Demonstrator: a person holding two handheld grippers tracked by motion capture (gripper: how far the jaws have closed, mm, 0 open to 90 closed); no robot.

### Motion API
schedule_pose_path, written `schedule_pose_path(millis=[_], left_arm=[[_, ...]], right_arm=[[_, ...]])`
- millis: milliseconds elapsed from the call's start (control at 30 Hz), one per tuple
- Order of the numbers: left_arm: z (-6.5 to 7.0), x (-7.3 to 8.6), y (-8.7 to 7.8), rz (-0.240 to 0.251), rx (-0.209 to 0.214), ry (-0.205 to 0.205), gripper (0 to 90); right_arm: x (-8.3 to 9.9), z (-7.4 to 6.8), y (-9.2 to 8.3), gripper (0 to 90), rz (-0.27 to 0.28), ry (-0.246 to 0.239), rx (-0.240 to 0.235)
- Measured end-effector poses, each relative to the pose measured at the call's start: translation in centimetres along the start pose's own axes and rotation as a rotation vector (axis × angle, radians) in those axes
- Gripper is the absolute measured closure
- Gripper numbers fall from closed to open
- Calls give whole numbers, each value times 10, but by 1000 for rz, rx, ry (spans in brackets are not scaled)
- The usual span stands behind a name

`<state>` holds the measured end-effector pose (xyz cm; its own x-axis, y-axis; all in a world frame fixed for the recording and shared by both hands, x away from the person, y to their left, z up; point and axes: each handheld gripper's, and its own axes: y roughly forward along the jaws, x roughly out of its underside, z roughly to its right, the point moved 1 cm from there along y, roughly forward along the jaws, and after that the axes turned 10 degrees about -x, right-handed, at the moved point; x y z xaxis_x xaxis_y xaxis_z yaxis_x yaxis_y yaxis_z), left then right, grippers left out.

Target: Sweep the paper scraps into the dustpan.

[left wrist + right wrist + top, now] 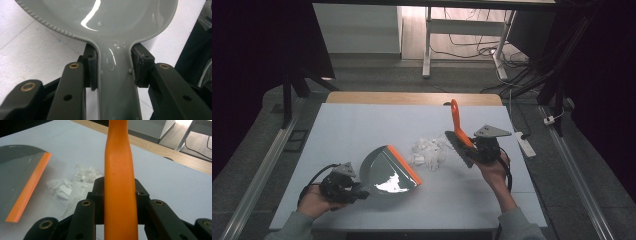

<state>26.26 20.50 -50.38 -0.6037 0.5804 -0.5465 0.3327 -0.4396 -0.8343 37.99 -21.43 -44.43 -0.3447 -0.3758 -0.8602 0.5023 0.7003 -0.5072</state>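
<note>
The pile of torn white paper scraps (430,152) lies near the middle of the white table (362,130), between the orange lip (404,165) of the grey dustpan (387,172) and the dark brush head (460,147). The left gripper (357,192) is clamped on the dustpan handle (117,82), a pad pressed to each side of it, and holds the pan with its lip toward the scraps. The right gripper (477,150) pinches the orange brush handle (119,195) between both pads, the handle rising steeply above the jaws and the head just beside the pile on its far side from the pan. For a clean sweep, keep the lip flat on the table (any gap is likely to let thin scraps slide under). Bring the bristles down behind the outermost scraps, not onto the pile, and draw them toward the lip in short, low strokes; light paper probably scatters under a fast stroke. Hold the pan still against the push. The wooden table edge (412,97) lies well beyond the work.
</note>
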Motion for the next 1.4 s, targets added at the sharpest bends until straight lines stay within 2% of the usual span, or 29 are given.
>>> schedule_pose_path(millis=[267,333,633,867,1033,1167,1267,1400], left_arm=[[-5,6,-9,-22,-4,-10,614],[-8,7,-10,-29,2,-6,614],[-12,9,1,-74,27,-27,613],[-15,7,4,-79,40,-43,614],[-16,2,11,-95,48,-29,613],[-19,0,12,-89,59,-25,614],[-23,-2,15,-87,69,-26,613],[-24,-5,18,-88,77,-15,613]], right_arm=[[-4,7,10,699,-7,7,8],[-4,9,14,699,-23,2,27],[0,21,24,699,-47,50,55],[1,22,33,699,-79,39,61],[3,25,35,699,-100,42,90],[2,31,40,699,-127,58,109],[-2,34,44,699,-125,68,122],[-7,45,58,699,-146,98,145]])
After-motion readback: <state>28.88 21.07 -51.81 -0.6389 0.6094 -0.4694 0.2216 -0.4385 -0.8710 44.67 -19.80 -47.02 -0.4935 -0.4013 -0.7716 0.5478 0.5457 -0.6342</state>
